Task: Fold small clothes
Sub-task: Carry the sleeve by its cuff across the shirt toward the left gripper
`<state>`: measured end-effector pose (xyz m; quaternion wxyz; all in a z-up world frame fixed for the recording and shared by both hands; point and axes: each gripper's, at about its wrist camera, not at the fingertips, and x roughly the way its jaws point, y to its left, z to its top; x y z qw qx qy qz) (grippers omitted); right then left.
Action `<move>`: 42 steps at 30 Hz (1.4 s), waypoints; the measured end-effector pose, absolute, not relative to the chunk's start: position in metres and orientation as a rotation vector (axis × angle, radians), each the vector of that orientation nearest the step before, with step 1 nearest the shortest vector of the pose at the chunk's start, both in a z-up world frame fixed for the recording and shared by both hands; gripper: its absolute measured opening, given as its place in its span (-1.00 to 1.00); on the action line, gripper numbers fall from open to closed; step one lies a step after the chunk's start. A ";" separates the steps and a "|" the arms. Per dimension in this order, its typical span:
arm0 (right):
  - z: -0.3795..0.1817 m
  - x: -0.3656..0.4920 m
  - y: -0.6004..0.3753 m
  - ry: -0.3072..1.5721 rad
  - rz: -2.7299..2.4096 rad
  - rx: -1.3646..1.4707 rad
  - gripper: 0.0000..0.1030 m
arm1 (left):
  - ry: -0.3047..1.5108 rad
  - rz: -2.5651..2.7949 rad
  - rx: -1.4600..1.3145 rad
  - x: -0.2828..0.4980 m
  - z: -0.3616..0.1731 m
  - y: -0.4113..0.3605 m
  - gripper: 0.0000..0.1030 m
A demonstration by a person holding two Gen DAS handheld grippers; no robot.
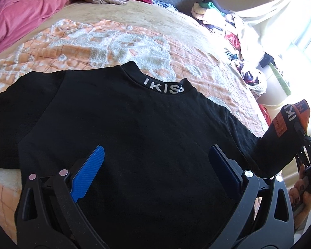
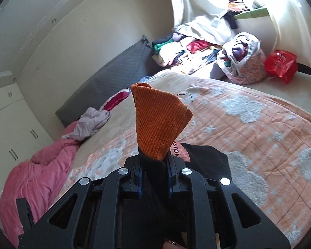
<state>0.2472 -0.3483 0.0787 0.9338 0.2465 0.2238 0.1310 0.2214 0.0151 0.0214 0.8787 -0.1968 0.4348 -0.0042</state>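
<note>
The black knit sweater with a lettered collar (image 1: 134, 124) lies flat on the peach quilted bed (image 1: 93, 41), collar pointing away. The right tongs (image 2: 154, 176) pinch its orange ribbed cuff (image 2: 157, 122), sleeve stretched out rightward, so folding it means carrying it left across the body. The left tongs (image 1: 155, 155) hang spread over the chest.

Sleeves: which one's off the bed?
The sleeve with the orange cuff, pinched in the right tongs. The other sleeve lies flat on the blanket.

Left wrist: low over the black shirt (image 1: 134, 134), facing 12 o'clock.
Right wrist: close behind the orange cuff (image 2: 159, 124).
Shared: the bed (image 1: 114, 41), pink blanket (image 2: 37, 176).
</note>
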 end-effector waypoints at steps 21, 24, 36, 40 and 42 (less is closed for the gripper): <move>0.042 0.256 -0.233 0.676 0.500 0.319 -0.55 | 0.912 -0.084 -0.622 0.222 0.012 0.044 0.84; 0.040 0.258 -0.233 0.699 0.542 0.354 -0.20 | 0.923 -0.087 -0.623 0.225 0.009 0.040 0.84; 0.047 0.261 -0.256 0.702 0.444 0.347 -0.16 | 1.008 -0.238 -0.629 0.243 -0.014 -0.005 0.18; 0.049 0.263 -0.272 0.701 0.409 0.374 -0.16 | 1.068 -0.286 -0.645 0.251 -0.031 -0.025 -0.25; 0.051 0.264 -0.279 0.698 0.397 0.387 -0.16 | 1.073 -0.276 -0.630 0.253 -0.035 -0.032 -0.25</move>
